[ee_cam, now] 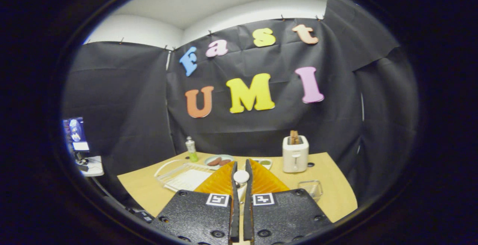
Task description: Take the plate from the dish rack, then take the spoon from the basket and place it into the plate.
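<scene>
My gripper is held above the wooden table, its orange fingers nearly together. A white spoon is pinched between them: its rounded end stands up in the gap and its stem runs down between the pads. The clear dish rack, with a white tray inside, lies on the table just left of the fingers. A small clear wire basket sits to their right, and I see nothing in it. The fingers hide the table directly beneath them.
A white toaster with toast in it stands beyond the fingers on the right. At the back of the table are a plate with sausages, a small dish of green food and a green bottle. A monitor sits off the table, far left.
</scene>
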The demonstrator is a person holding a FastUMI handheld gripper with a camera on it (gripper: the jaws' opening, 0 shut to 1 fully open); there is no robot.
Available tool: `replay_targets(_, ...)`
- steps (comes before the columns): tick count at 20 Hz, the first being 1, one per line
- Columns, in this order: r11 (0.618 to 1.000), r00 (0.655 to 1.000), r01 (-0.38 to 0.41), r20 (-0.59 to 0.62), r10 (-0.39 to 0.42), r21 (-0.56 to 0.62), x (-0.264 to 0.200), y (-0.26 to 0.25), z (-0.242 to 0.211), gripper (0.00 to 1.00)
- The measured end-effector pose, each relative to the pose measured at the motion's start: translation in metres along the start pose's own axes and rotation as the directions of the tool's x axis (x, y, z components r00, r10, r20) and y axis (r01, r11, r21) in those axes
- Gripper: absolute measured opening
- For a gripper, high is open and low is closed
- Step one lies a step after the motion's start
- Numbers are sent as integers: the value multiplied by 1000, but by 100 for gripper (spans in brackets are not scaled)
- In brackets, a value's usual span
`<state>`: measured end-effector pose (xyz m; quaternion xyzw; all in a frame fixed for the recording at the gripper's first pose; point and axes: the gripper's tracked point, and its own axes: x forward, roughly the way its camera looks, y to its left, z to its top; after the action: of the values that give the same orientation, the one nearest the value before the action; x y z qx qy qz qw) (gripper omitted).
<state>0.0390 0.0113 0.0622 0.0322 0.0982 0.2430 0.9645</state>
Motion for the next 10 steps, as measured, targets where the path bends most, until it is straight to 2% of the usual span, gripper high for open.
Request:
replay_targets(2, 997, 996, -79, -52, 78, -20, 9, 34, -17, 10)
replay_targets(5, 981, 969, -190, -166, 181, -45, 23, 74, -56, 10)
replay_targets(10, 952, 908, -292, -338, 248, -88, 38, 106, -110, 10)
